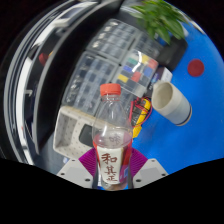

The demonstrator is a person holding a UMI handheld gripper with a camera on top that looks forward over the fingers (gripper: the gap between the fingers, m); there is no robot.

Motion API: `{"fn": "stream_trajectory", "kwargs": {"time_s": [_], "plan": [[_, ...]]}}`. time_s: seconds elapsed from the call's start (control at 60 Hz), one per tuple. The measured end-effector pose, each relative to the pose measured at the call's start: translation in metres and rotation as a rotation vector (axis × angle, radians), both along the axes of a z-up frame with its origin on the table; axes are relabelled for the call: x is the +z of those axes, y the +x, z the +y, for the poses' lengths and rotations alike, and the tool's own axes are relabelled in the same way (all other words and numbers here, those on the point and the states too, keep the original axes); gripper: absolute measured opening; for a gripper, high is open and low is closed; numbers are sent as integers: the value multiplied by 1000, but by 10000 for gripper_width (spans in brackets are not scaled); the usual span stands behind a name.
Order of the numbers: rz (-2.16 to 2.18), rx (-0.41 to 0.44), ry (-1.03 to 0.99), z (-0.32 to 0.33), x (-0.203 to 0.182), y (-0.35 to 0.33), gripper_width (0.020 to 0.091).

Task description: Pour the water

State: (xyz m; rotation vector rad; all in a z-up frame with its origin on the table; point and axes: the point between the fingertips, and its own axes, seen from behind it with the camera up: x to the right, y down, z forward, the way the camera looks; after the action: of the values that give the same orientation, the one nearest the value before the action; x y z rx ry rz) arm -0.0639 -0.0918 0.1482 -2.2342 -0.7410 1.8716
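- Between the jaws (pixel 112 170), close to the camera, a clear plastic water bottle (pixel 112 135) stands upright, with a red cap (pixel 111 90) on top and a white label bearing red characters low on its body.
- Both purple pads (pixel 88 160) sit against the bottle's lower sides, so the jaws appear clamped on it; whether the bottle rests on the tabletop or is lifted clear cannot be told.
- Beyond the bottle and to its right, a pale paper cup (pixel 173 102) lies tipped on its side on the blue tabletop (pixel 195 145), its mouth turned toward the bottle.
- Behind the bottle stands a white wire rack (pixel 85 125), and farther back a stack of small colourful boxes (pixel 140 68) and a green plant (pixel 160 18).
- By my judgement, the step in hand is the grasp of the bottle, before any pouring.
- Pouring calls for the cap to come off and for a cup standing upright; neither is so now.
- Open room lies to the right over the blue surface toward the cup; the wire rack crowds the left and rear, so a tilt that way risks a knock.
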Motion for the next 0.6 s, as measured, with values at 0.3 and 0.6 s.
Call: {"fn": "stream_trajectory", "kwargs": {"time_s": [0.3,0.6], "plan": [[-138,-38,-500,33,7,-20,400],[-225,-28,-733,25,3,-23,401]]}}
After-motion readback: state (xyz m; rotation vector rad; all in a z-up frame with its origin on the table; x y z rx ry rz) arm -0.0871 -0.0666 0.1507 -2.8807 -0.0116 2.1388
